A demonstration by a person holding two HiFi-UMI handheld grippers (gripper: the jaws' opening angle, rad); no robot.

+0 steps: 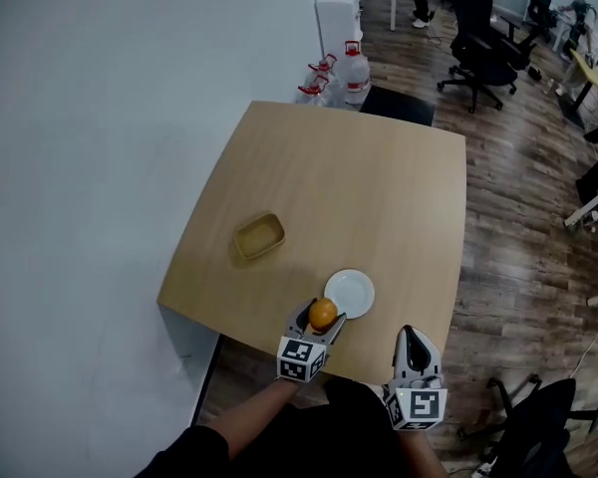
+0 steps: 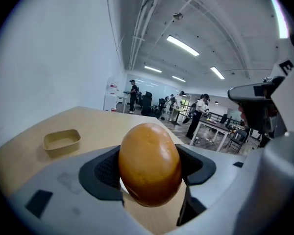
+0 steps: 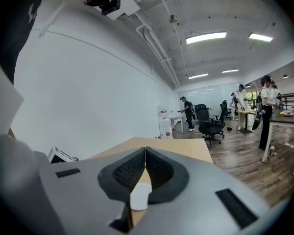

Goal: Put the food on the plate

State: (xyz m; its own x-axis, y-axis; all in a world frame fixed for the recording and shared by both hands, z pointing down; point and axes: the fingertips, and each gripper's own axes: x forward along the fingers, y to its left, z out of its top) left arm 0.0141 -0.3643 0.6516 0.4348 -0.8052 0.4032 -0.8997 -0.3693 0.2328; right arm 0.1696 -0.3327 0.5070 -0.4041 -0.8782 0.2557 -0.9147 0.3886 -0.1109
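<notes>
An orange-brown, egg-shaped piece of food point(image 1: 322, 314) point(image 2: 149, 163) is clamped between the jaws of my left gripper point(image 1: 321, 319) point(image 2: 149, 173), held just above the near edge of the wooden table point(image 1: 379, 187). The small white round plate point(image 1: 350, 293) lies on the table right beyond the food, to its upper right. My right gripper point(image 1: 411, 345) point(image 3: 145, 169) hovers at the table's near edge, right of the left one, its jaws pressed together with nothing between them. Through its jaws a sliver of the white plate point(image 3: 138, 198) shows.
A shallow tan rectangular tray point(image 1: 259, 236) point(image 2: 61, 140) sits on the table left of the plate. Water jugs point(image 1: 351, 68) stand on the floor beyond the table's far edge. Office chairs point(image 1: 478, 33), desks and people are farther back on the wooden floor. A white wall point(image 1: 100, 147) runs along the left.
</notes>
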